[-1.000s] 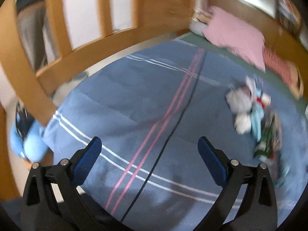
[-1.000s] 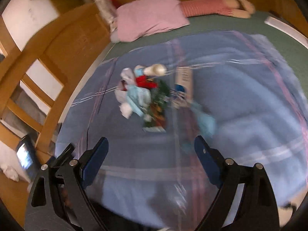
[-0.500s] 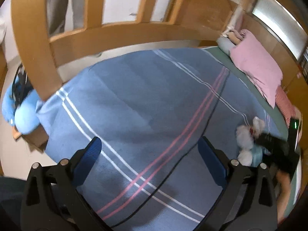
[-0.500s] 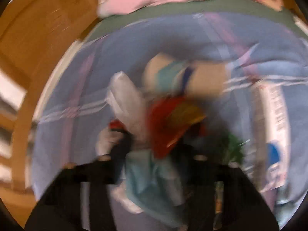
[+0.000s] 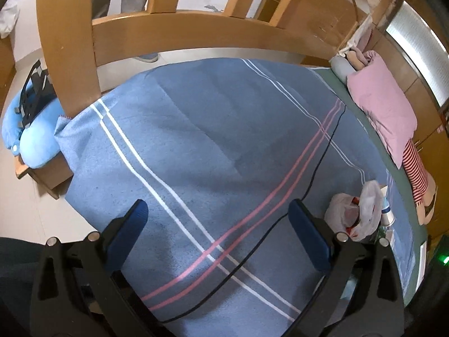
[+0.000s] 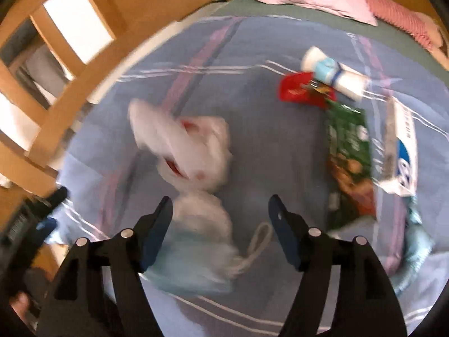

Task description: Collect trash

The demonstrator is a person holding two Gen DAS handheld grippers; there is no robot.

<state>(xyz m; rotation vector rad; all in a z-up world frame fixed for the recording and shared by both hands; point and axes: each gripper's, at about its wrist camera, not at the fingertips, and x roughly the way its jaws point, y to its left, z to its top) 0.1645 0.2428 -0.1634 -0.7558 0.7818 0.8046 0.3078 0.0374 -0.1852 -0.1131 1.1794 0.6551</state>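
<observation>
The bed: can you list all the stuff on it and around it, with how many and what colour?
blanket: one, blue with white and pink stripes, spread over the bed
cable: one, black, lying across the blanket
plastic bag: one, white, on the blanket ahead of the right tool
red wrapper: one, beside the bottle
bottle: one, white with pale blue label, lying flat
green packet: one, flat on the blanket
white and blue box: one, right of the green packet
pillow: one, pink, at the bed's far end
bed rail: wooden, along the bed's edge
left tool: black with blue pads, open, empty
right tool: same colours, just reopened, gripping nothing
</observation>
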